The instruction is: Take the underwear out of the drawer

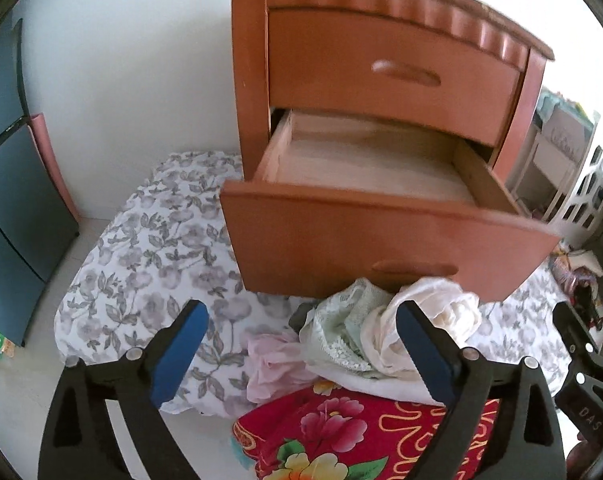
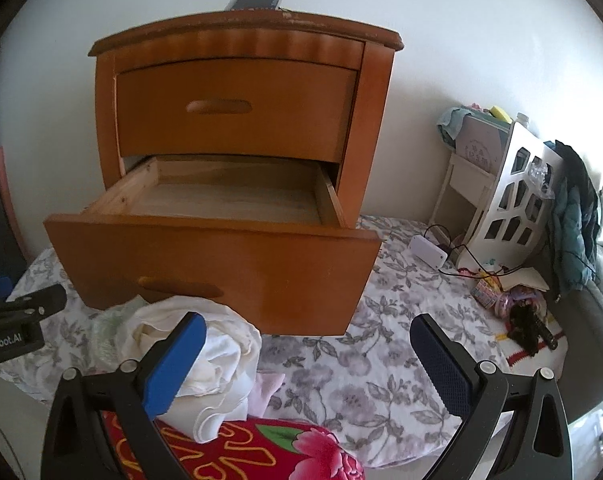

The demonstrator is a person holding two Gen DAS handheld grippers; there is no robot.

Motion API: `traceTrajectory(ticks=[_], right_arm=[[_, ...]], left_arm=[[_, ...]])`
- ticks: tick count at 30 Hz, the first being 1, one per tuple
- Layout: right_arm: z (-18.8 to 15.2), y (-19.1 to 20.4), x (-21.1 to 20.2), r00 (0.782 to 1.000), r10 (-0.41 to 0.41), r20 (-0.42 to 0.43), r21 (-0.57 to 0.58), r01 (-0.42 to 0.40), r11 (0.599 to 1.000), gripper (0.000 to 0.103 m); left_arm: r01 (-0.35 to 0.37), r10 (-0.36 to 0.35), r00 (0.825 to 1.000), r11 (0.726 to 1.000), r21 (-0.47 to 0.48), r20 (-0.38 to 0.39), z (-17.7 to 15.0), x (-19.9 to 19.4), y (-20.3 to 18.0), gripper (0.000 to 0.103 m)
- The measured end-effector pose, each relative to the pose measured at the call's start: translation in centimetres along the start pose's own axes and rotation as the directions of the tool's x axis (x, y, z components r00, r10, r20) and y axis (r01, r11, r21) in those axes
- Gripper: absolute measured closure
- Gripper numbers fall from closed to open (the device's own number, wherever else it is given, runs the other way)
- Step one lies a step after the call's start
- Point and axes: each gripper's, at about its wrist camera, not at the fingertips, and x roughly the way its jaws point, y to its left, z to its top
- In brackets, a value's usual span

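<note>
An orange wooden nightstand [image 1: 393,76] stands on a floral sheet [image 1: 149,248]. Its lower drawer [image 1: 381,240] is pulled out, and the wooden bottom that shows is bare. In front of the drawer lies a pile of underwear: a green lace piece [image 1: 341,332], a cream piece [image 1: 441,312] and a pink piece [image 1: 273,360]. My left gripper [image 1: 301,312] hangs open above the pile with nothing held. In the right wrist view the same drawer [image 2: 221,264] and cream piece [image 2: 217,344] show. My right gripper [image 2: 308,322] is open and empty, to the right of the pile.
A red flowered blanket [image 1: 341,432] lies under the near side of the pile. To the right are a white lattice rack [image 2: 513,200], a dark jacket [image 2: 573,216], a white charger with a cable [image 2: 429,250] and small clutter [image 2: 513,300]. A dark green panel [image 1: 9,200] leans at left.
</note>
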Motion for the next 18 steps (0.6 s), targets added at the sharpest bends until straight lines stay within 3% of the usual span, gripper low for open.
traceTrajectory(ticks=[11,18], right_arm=[[1.7,0.9,-3.5,0.999,0.019,0.032,-0.012,-0.018,1.000,0.000],[2.1,1.0,-4.4,0.999,0.023,0.045,-0.007,-0.023,1.000,0.000]], left_arm=[[0.043,-0.045,0.998,0.998,0.040,0.048,0.4,-2.8,-0.5,0.007],[0.030,-0.032,0.998,0.999,0.032,0.055,0.4,-3.2,-0.3,0.007]])
